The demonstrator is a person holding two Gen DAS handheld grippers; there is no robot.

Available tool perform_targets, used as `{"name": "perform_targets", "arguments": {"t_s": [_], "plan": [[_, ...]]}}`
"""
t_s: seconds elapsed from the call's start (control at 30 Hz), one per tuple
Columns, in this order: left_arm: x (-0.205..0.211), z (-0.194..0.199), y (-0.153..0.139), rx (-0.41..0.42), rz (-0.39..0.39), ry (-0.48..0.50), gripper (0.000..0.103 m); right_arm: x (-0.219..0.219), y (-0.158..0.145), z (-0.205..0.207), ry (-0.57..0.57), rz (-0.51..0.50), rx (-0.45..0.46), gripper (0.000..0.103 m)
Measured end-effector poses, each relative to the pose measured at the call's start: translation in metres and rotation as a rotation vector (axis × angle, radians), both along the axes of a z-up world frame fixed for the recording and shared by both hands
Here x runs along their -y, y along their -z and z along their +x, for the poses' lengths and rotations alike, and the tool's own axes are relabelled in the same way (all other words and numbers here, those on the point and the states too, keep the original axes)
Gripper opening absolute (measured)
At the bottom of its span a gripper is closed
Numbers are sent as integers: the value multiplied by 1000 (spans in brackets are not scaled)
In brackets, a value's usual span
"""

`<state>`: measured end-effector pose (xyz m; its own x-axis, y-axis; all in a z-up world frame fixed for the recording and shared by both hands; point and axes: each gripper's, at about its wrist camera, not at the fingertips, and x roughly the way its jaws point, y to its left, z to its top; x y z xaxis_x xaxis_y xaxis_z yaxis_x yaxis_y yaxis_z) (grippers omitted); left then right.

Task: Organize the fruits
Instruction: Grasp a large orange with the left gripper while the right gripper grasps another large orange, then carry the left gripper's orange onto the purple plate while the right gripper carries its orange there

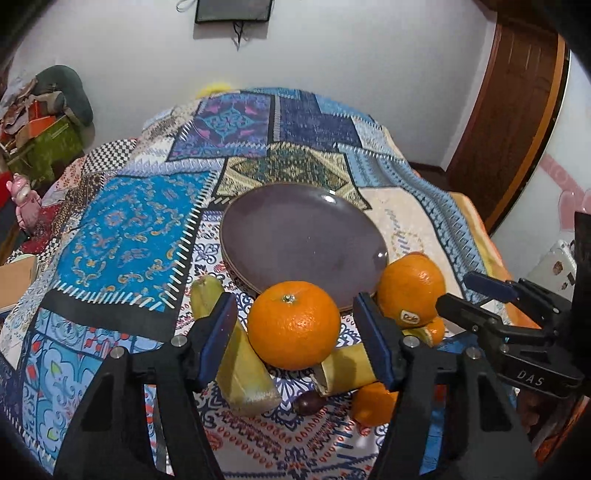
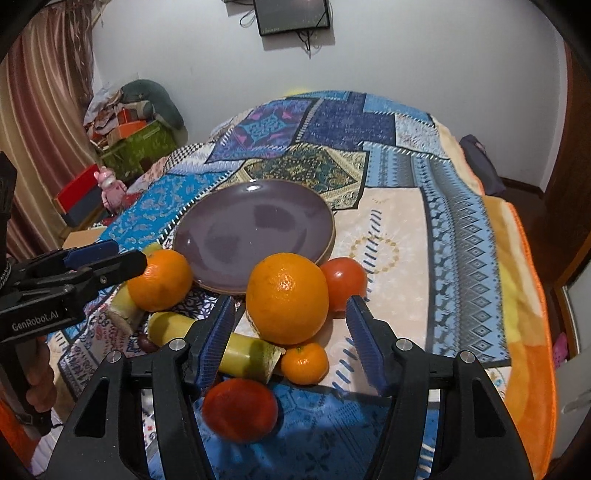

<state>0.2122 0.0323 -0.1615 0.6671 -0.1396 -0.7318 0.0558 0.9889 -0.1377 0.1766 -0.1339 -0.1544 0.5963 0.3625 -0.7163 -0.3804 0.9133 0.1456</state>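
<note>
Both grippers' fingers are spreading wide, left gripper (image 1: 295, 343) around an orange (image 1: 293, 325), right gripper (image 2: 291, 343) gripping nothing; fruits are lying beside a purple plate (image 2: 236, 229) on the quilted bed (image 2: 461, 258) under a wall screen (image 2: 291, 14).

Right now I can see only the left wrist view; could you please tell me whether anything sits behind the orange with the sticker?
Observer: Yes, a red tomato sits right beside that orange, on its far right side, close to the rim of the plate.
Operator: Thank you. Has the right gripper closed on that orange?
Observer: No, the right gripper is open, with one jaw on either side of the orange and a gap showing on both sides.
</note>
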Motion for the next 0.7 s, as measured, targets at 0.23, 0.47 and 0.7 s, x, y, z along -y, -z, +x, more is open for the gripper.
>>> {"name": "perform_targets", "arguments": {"t_s": [0.23,0.47,0.7], "plan": [[1,15,17,-56,8,19,65,-6,10,11,-13,-13,-30,59],[6,21,24,-76,25,27,65,-13,23,21,-19,-28,-77,59],[7,30,34,-115,31,30,66,-14,30,27,-19,-7,-112,61]]}}
